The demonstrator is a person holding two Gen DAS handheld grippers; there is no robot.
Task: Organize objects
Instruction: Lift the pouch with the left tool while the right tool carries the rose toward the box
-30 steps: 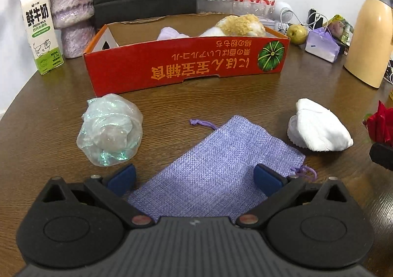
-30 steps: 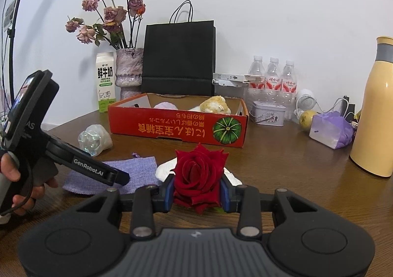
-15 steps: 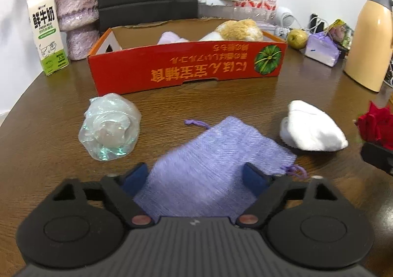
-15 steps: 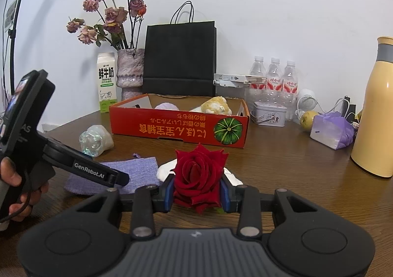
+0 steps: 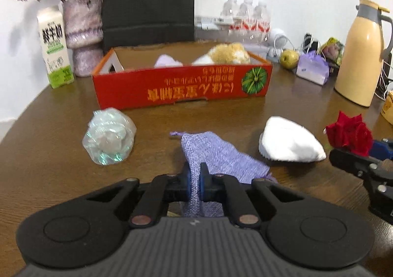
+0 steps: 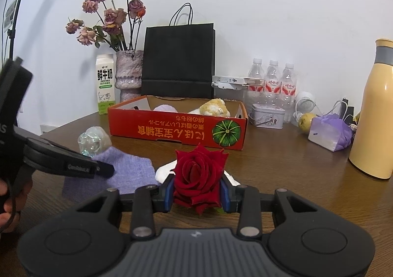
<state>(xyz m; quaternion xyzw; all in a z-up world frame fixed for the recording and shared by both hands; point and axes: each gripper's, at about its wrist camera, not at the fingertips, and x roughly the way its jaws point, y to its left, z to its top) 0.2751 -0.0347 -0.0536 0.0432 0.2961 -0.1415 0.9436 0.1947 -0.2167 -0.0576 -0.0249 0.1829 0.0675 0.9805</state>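
The left gripper (image 5: 195,180) has its jaws clamped on the near edge of a lilac woven pouch (image 5: 218,154), the cloth bunched into a narrow fold between the pads while the rest drapes forward onto the brown worktop (image 5: 49,154), about midway between its near edge and the red cardboard box (image 5: 181,90) further back. The pouch looks light, limp and coarse-woven, so it should not slip, but it will sag and swing from a single pinch; a hold nearer the drawstring mouth (image 5: 175,133) would likely keep it from folding over. Off to the right, the right gripper (image 6: 197,194) has its jaws closed on a red rose head (image 6: 200,176), held clear above the worktop. The bloom appears soft and easily bruised, so a light squeeze low on the petals seems wisest. Just beyond the pouch lie a crinkled iridescent wrapper ball (image 5: 109,138) towards the left edge and a white folded cloth (image 5: 289,142) towards the right, both apart from the pouch. The box already holds a pale purple item (image 5: 168,61) and a fluffy tan-and-white one (image 5: 226,53). Along the far edge stand a milk carton (image 5: 55,46), a vase of dried roses (image 5: 82,34), a black paper bag (image 5: 148,2), water bottles (image 5: 245,15) and a cream jug (image 5: 361,56).
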